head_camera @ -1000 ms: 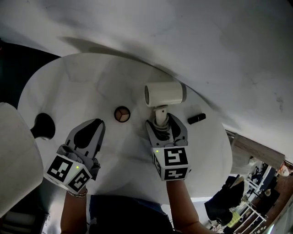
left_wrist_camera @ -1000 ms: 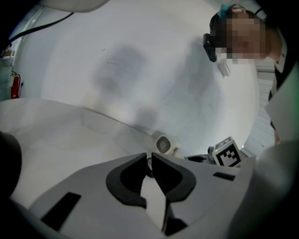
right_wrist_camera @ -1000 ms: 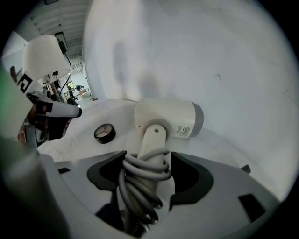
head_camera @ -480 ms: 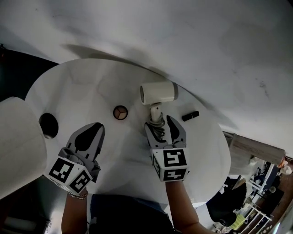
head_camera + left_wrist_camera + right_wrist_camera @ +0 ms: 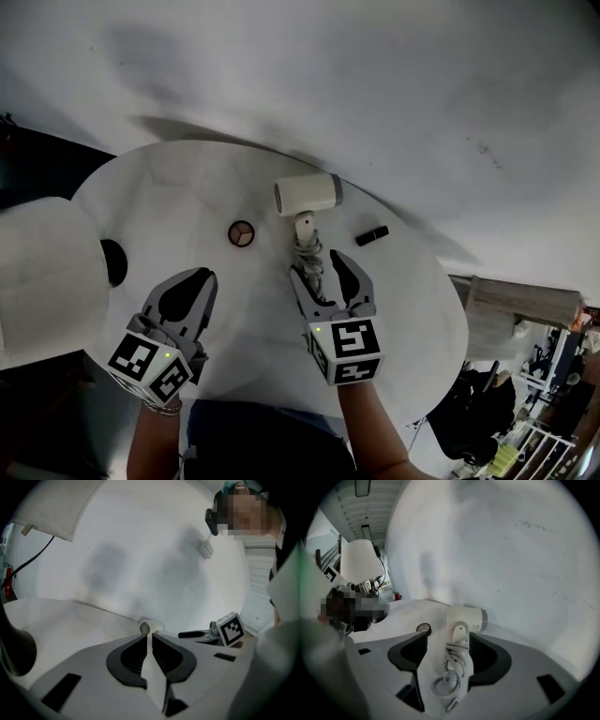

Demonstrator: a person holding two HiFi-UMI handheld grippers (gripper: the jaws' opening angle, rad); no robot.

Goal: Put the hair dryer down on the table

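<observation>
The white plastic hair dryer (image 5: 307,195) lies on its side on the round white worktop (image 5: 159,197). Its grey wound-up cord (image 5: 308,251) points back at the person. The right gripper (image 5: 316,265) has its fingers wide apart, one on each side of the cord, holding nothing. The left gripper (image 5: 194,277) has its fingers pressed together, empty. The putting-down looks done. Next, I think, the right gripper should pull straight back without snagging the cord.
</observation>
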